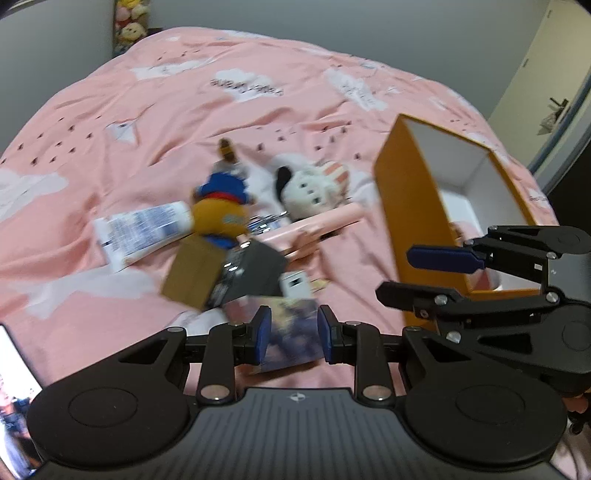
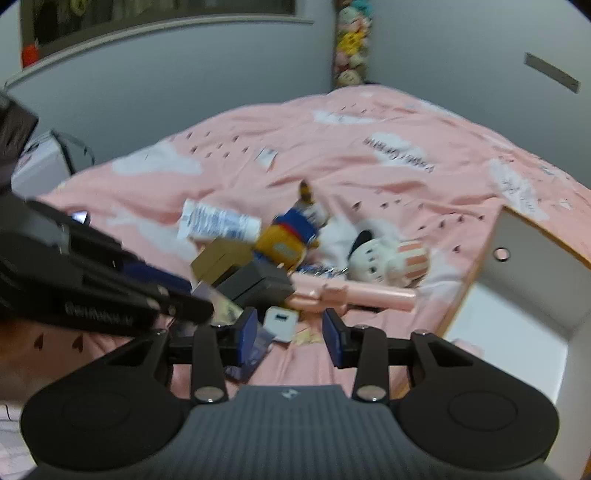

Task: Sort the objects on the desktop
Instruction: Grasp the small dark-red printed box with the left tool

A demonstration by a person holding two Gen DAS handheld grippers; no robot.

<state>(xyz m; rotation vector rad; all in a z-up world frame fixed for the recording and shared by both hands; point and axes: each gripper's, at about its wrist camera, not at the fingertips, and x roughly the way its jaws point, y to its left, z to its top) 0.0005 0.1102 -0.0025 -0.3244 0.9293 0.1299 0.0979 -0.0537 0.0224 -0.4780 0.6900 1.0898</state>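
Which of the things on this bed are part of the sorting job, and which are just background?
Part of the job:
orange box
white tube
yellow plush
white plush
pink case
brown carton
black box
white charger
card between the left gripper pads

Just lying about:
pink duvet
stacked plush toys in the corner

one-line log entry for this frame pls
left gripper: holding card | right gripper: empty, above charger | box: open, right of pile | surface: bed
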